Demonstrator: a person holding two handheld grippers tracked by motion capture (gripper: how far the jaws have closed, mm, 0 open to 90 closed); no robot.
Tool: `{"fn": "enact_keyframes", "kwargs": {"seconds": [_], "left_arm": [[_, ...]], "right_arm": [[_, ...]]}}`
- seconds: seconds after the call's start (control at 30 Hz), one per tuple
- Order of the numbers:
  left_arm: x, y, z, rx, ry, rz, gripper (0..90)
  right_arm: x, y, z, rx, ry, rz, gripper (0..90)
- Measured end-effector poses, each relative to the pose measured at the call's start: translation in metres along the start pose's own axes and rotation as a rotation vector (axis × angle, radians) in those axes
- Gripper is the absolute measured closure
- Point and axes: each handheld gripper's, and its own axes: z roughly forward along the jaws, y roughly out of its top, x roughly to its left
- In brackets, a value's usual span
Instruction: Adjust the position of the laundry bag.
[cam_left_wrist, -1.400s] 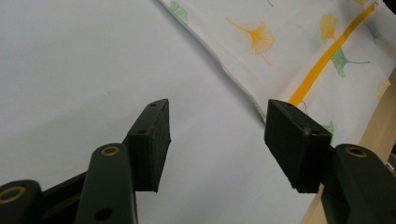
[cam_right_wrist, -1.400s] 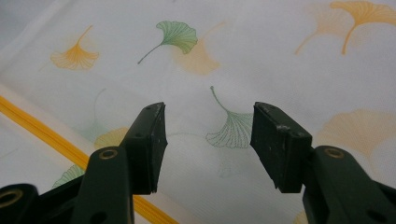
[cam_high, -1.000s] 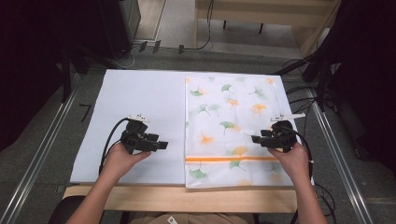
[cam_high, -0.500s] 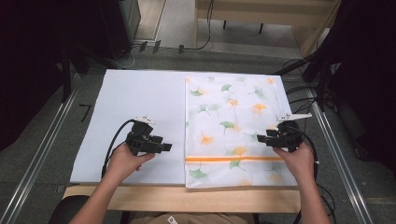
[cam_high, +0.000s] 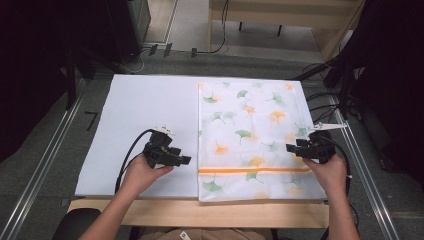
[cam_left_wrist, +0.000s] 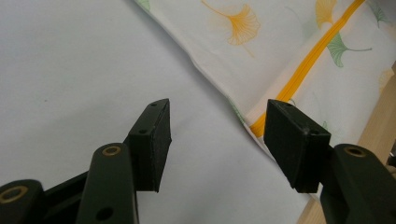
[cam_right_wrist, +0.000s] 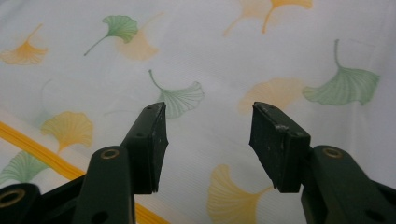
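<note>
High view: a wooden table (cam_high: 200, 212) carries a pale blue-white board (cam_high: 145, 110) that covers most of its top, leaving a strip of bare wood along the near edge. On the right half of the board lies a flat white cloth (cam_high: 250, 125) printed with green and orange ginkgo leaves, reaching from near the far edge to the near edge, with an orange stripe (cam_high: 255, 170) running across it close to the near end. The cloth's left edge runs roughly down the middle of the board.

The left gripper (cam_high: 181, 160) is held in the left hand (cam_high: 142, 172) over the bare board near the near edge, just left of the cloth's left edge, its black cable (cam_high: 127, 157) looping back toward the forearm. In the left gripper view its jaws stand apart with nothing between them — plain board beneath, the cloth's edge and orange stripe just beyond the right jaw.

The right gripper (cam_high: 291, 148) is held in the right hand (cam_high: 330, 172) at the cloth's right edge, just above the stripe. In the right gripper view its jaws are likewise spread and empty over the leaf print.

Around the table — grey floor (cam_high: 45, 145), metal rails (cam_high: 42, 170) on both sides, dark equipment to left and right, and cables (cam_high: 320, 100) on the floor at the right.
</note>
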Motion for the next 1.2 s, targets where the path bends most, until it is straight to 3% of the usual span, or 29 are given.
{"fn": "enact_keyframes", "kwargs": {"seconds": [0.2,0.53,0.6,0.73,0.83,1.07,1.2], "left_arm": [[-0.005,0.002,0.010,0.007,0.001,0.006,41.3],[-0.012,0.005,0.026,0.025,0.014,0.008,40.0],[-0.012,0.005,0.031,0.027,0.032,0.007,39.3],[-0.010,0.006,0.034,0.024,0.035,-0.005,38.9],[-0.010,0.007,0.039,0.020,0.040,-0.014,38.9],[-0.012,0.009,0.051,0.034,0.046,-0.008,38.9],[-0.014,0.010,0.054,0.017,0.059,-0.008,40.7]], "right_arm": [[-0.021,-0.009,-0.004,0.004,-0.036,0.027,48.1],[-0.041,-0.019,-0.006,0.006,-0.071,0.059,47.1],[-0.045,-0.021,-0.004,0.010,-0.078,0.071,46.1],[-0.047,-0.021,-0.002,0.012,-0.061,0.089,46.0],[-0.048,-0.020,0.004,0.019,-0.078,0.072,44.9],[-0.052,-0.020,0.007,0.018,-0.096,0.085,43.0],[-0.055,-0.020,0.011,0.025,-0.099,0.088,42.7]]}}
